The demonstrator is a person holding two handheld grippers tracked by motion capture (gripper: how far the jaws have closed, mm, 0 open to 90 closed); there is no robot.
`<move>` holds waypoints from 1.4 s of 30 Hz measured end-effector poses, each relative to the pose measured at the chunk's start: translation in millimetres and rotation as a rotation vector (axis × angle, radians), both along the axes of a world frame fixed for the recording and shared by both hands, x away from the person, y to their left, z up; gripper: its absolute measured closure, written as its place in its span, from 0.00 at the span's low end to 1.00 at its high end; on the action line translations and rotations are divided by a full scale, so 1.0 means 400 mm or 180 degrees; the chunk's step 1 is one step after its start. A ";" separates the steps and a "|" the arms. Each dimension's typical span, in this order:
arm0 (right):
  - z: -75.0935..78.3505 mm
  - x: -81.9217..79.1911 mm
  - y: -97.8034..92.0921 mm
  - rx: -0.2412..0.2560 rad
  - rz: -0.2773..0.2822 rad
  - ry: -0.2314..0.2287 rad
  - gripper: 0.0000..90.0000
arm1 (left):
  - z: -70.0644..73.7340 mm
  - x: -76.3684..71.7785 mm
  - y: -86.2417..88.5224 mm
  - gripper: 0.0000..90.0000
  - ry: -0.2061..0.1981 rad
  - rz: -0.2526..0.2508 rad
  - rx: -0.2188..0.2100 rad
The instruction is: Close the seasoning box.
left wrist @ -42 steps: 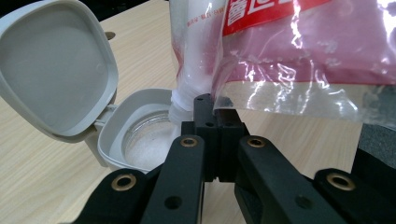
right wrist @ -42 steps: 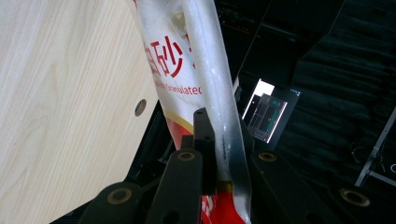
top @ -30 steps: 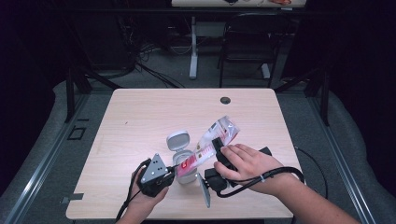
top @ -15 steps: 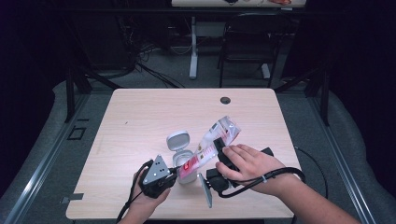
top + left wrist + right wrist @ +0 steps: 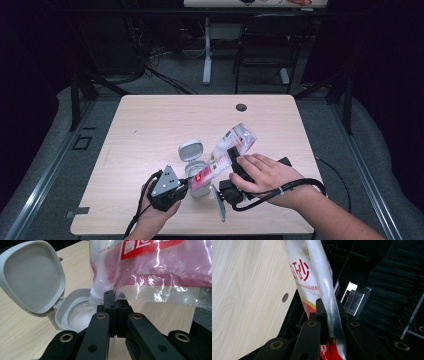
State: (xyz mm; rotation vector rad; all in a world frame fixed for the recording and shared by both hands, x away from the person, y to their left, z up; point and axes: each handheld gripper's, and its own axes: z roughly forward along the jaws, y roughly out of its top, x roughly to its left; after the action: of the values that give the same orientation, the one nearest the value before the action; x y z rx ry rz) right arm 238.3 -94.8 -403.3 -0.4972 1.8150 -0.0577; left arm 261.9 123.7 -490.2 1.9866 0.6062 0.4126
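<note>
Tilting over the jar [image 5: 196,172], bag [image 5: 227,150] seemingly clamped by both grippers.

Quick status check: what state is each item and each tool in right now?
Bag: tilted, lower corner over the container, white granules inside.
Container: lid flipped open, white granules inside.
Left tool: shut on the bag's lower edge.
Right tool: shut on the bag.

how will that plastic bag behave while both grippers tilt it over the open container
Probably floppy: the plastic bag creases and sags between the right gripper and left gripper. Its glossy film may slip. White grains inside likely shift toward the container, changing its balance.
</note>
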 end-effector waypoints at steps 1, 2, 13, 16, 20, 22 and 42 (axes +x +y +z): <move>0.000 0.000 0.000 -0.0003 -0.0002 0.0000 0.96 | 0.000 0.000 0.000 1.00 -0.0002 -0.0001 -0.0002; 0.001 -0.001 0.000 -0.0015 -0.0009 -0.0013 0.96 | 0.001 0.000 0.000 1.00 -0.0006 0.0001 0.0003; 0.008 -0.001 0.001 -0.0007 -0.0010 -0.0026 0.96 | 0.005 -0.002 0.001 1.00 -0.0010 -0.0002 0.0002; 0.007 -0.003 0.003 -0.0024 -0.0024 -0.0042 0.96 | 0.006 -0.002 0.004 1.00 0.0001 0.0008 0.0002; 0.007 -0.003 0.004 -0.0019 -0.0028 -0.0036 0.97 | 0.006 -0.002 0.004 1.00 0.0003 0.0009 0.0000; 0.008 -0.003 0.003 -0.0024 -0.0036 -0.0034 0.97 | 0.005 -0.002 0.000 1.00 0.0005 -0.0003 0.0000; -0.011 -0.004 -0.030 0.0130 -0.0161 0.0087 0.97 | 0.007 0.004 -0.013 1.00 -0.0018 -0.0012 0.0024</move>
State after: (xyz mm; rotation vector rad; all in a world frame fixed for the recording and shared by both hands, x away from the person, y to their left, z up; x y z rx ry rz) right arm 236.8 -106.7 -407.8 -0.4250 1.8519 -0.0485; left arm 263.4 118.6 -487.2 1.9928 0.5980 0.4187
